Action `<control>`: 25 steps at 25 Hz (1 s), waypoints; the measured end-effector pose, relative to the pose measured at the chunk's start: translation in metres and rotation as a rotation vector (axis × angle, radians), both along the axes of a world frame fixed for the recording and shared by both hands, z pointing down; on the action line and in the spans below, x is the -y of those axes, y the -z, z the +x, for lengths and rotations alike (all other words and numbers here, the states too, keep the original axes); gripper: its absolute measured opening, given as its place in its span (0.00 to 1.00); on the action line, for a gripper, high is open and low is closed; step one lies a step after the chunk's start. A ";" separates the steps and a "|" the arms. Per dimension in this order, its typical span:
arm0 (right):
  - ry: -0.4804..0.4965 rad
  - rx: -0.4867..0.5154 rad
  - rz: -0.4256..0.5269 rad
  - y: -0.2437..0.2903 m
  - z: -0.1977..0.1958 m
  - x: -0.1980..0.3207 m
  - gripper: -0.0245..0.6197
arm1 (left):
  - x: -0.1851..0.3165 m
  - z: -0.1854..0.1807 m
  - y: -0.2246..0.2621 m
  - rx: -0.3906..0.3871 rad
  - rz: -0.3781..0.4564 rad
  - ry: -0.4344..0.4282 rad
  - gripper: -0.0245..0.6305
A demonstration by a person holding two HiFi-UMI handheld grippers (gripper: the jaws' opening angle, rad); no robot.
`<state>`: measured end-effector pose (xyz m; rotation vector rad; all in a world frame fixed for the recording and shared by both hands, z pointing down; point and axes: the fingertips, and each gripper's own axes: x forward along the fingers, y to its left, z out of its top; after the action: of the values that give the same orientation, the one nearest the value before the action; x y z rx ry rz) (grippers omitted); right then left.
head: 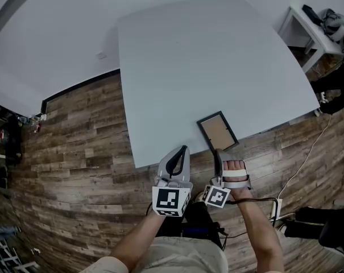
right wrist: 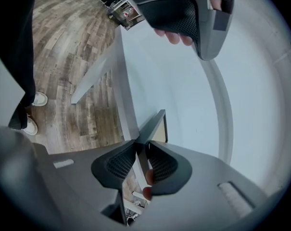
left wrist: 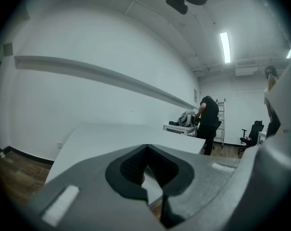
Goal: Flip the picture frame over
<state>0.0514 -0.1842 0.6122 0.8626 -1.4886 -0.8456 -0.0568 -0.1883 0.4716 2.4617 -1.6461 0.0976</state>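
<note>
Head view shows the picture frame (head: 217, 131) flat near the worktop's (head: 206, 56) front edge, brown panel up, seemingly already flipped. The right gripper's (right wrist: 141, 146) fingers stand slightly parted around its edge, so only withdrawal appears to be left. The left gripper's (left wrist: 146, 147) fingers are closed and empty.

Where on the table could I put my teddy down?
Nearly all of the table is bare: the whole stretch from the picture frame back to the far edge, and the wide part to its left. It is crowded only at the near edge, where the left gripper and right gripper sit by the frame.
</note>
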 end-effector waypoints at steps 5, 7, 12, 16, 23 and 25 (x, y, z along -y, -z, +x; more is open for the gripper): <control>-0.007 -0.017 -0.016 -0.001 -0.003 0.003 0.23 | -0.001 0.000 -0.004 0.004 -0.006 0.004 0.04; -0.009 -0.012 -0.021 -0.001 -0.004 0.003 0.24 | -0.001 -0.001 -0.004 -0.002 -0.012 0.003 0.04; -0.018 -0.006 -0.054 -0.012 -0.006 0.000 0.31 | 0.000 -0.006 -0.004 -0.008 -0.011 0.008 0.04; -0.030 -0.005 -0.077 -0.021 -0.003 -0.004 0.38 | -0.003 -0.006 -0.006 -0.004 -0.017 0.009 0.04; -0.043 0.030 -0.090 -0.016 0.000 -0.008 0.43 | -0.003 -0.005 -0.004 -0.006 -0.011 0.007 0.04; -0.047 0.046 -0.093 -0.014 0.002 -0.010 0.44 | -0.001 -0.004 -0.002 -0.007 -0.005 0.006 0.04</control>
<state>0.0533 -0.1741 0.6260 0.8494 -1.5303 -0.7201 -0.0608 -0.1872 0.4740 2.4505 -1.6480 0.0923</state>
